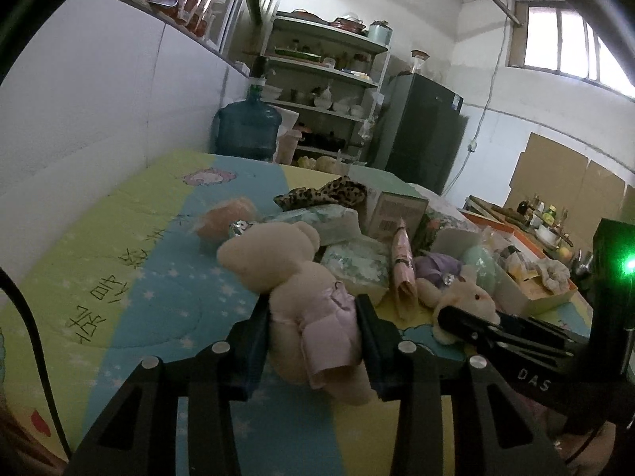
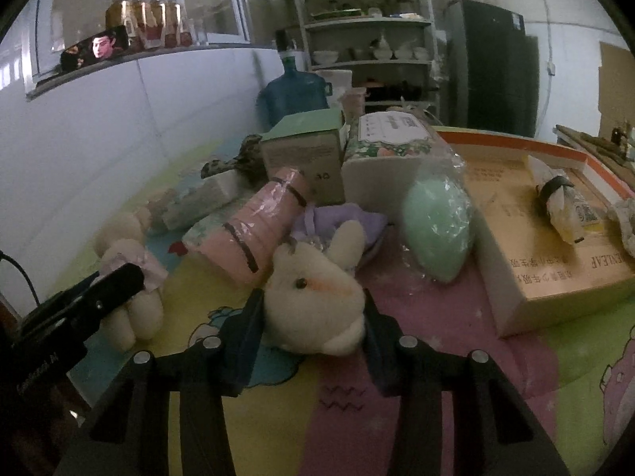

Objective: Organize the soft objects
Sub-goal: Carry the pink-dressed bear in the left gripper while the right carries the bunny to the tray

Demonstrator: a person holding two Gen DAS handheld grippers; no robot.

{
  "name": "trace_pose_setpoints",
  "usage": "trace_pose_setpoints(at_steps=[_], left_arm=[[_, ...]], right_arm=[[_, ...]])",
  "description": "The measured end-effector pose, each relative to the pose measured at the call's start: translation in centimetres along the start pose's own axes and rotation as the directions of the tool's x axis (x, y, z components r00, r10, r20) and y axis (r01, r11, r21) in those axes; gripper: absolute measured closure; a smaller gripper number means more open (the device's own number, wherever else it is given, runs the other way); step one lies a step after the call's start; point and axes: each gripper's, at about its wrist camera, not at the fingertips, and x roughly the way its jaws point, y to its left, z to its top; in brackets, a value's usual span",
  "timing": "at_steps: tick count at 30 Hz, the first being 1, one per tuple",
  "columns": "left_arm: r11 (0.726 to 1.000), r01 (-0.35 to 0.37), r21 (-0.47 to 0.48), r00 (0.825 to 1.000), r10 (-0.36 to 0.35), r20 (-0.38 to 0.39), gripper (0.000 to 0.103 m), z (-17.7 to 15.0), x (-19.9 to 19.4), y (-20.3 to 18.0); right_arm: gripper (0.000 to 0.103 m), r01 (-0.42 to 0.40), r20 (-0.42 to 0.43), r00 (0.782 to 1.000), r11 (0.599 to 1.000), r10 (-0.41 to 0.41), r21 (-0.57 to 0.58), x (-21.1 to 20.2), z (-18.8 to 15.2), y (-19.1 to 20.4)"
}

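The left gripper pinches the teddy bear across its waist, its length running away toward the pile. The right gripper clamps the plush rabbit by the head, just beside it on the bed.

so there's two plushies here. the cream bear in a pale pink dress is lying on its back on the cartoon quilt, head pointing away, legs toward the camera, squeezed at the waist. just beside it to the right is a cream bunny in a lilac outfit, face up, pinched at the head, orange nose patch showing. behind them a pink wrapped roll leans tilted, and a mint green puff sits bagged against a cardboard box
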Motion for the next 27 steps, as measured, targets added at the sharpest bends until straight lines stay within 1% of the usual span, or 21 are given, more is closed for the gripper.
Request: trace_pose_setpoints(at_steps=[7, 15, 23, 27], left_arm=[[1.0, 0.005, 0.013, 1.0, -0.005, 0.02, 0.061, 0.4, -1.0, -0.7], [0.999, 0.003, 0.044, 0.999, -0.005, 0.044, 0.061, 1.3, -2.1, -2.1], [0.995, 0.038, 0.089, 0.997, -0.044, 0.063, 0.061, 2.6, -2.4, -4.3], [0.99, 0.078, 0.118, 0.995, -0.085, 0.06, 0.061, 3.5, -2.2, -6.1]], right_arm=[[0.058, 0.004, 0.074, 0.997, 1.0, -0.002, -0.027, -2.2, 0.4, 0.6], [0.058, -0.003, 0.13, 0.992, 0.999, 0.007, -0.032, -4.3, 1.2, 0.6], [0.058, 0.007, 0.19, 0.982, 1.0, -0.003, -0.021, -6.8, 1.7, -0.5], [0.058, 0.019, 0.21, 0.977, 1.0, -0.018, -0.002, -7.9, 1.9, -1.7]])
